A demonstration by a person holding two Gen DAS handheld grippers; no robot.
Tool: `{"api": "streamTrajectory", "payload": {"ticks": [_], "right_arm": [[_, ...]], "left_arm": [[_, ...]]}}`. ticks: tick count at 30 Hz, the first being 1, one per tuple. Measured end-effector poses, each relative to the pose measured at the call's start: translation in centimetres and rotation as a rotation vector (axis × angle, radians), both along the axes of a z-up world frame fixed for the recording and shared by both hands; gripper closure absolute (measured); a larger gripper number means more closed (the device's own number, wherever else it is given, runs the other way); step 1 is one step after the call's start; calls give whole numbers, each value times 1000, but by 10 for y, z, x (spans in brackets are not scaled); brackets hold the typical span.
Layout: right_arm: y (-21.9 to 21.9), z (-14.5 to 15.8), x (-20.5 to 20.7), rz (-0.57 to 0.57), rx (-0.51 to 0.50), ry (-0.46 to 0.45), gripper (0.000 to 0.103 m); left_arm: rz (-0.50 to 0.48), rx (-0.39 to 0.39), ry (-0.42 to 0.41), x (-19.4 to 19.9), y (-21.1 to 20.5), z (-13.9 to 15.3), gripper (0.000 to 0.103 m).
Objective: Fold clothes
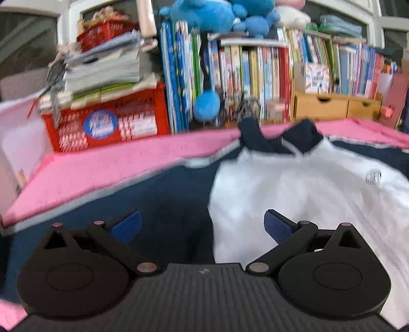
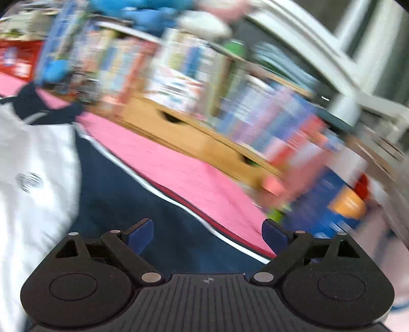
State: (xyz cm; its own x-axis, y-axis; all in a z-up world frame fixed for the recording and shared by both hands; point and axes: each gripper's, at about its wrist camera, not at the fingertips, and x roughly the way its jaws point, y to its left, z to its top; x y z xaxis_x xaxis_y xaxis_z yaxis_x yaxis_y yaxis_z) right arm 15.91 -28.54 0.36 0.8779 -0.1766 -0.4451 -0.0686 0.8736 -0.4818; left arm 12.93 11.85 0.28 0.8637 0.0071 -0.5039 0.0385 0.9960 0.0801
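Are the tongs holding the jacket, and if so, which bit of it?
No, nothing is held. The left tongs and the right tongs are both open, above the jacket on the pink blanket.

Clutter behind a pink surface

A red crate holds stacked papers beside upright books, with blue plush toys on top and a small wooden drawer box on the pink mat.

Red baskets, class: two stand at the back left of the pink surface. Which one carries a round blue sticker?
The lower red basket, resting on the pink surface. The upper red basket, perched atop the paper stack, shows no sticker.
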Motion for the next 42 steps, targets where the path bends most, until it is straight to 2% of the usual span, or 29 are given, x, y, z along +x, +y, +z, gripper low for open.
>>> {"api": "streamTrajectory", "payload": {"ticks": [4, 8, 10, 12, 16, 19, 22, 24, 25, 27, 28, 29, 30, 32, 34, 36, 40, 42], "right_arm": [[31, 5, 50, 135, 123, 47, 5], [48, 0, 94, 187, 264, 108, 2], [55, -8, 113, 206, 341, 146, 2], [68, -19, 130, 214, 376, 164, 1], [92, -37, 156, 275, 387, 190, 1], [108, -46, 171, 338, 357, 219, 1], [119, -54, 184, 392, 331, 259, 1], [120, -58, 190, 404, 345, 281, 2], [119, -60, 192, 408, 358, 288, 4], [114, -59, 192, 414, 423, 321, 25], [112, -57, 191, 420, 460, 336, 42], [113, -55, 186, 410, 436, 319, 60], [116, -53, 181, 414, 417, 320, 67], [121, -50, 170, 423, 379, 322, 86], [128, -49, 159, 408, 321, 300, 92], [138, -47, 150, 382, 254, 257, 94], [159, -42, 141, 322, 86, 117, 97], [161, -39, 148, 285, 55, 85, 97]], "left_arm": [[-27, 39, -52, 27, 15, 12, 0], [-64, -43, 37, 77, 50, 3, 0], [-78, -59, 65, 93, 60, -7, 0], [-129, -63, 79, 106, 62, -18, 0], [-240, -77, 82, 122, 55, -27, 0], [-339, -58, 163, 138, 46, -37, 0], [-398, 3, 236, 149, 36, -52, 0], [-390, -31, 233, 152, 36, -57, 0], [-376, -31, 225, 152, 34, -58, 0], [-340, -41, 212, 147, 31, -58, 6], [-331, -42, 201, 143, 29, -55, 19], [-323, -42, 188, 137, 27, -51, 37], [-312, -49, 183, 132, 25, -48, 45], [-262, -55, 169, 125, 22, -44, 85], [-196, -71, 156, 124, 23, -40, 94], [-148, -121, 149, 124, 26, -34, 96], [-137, -78, 98, 136, 16, -20, 97], [-133, -68, 85, 148, 12, -18, 97]]}}
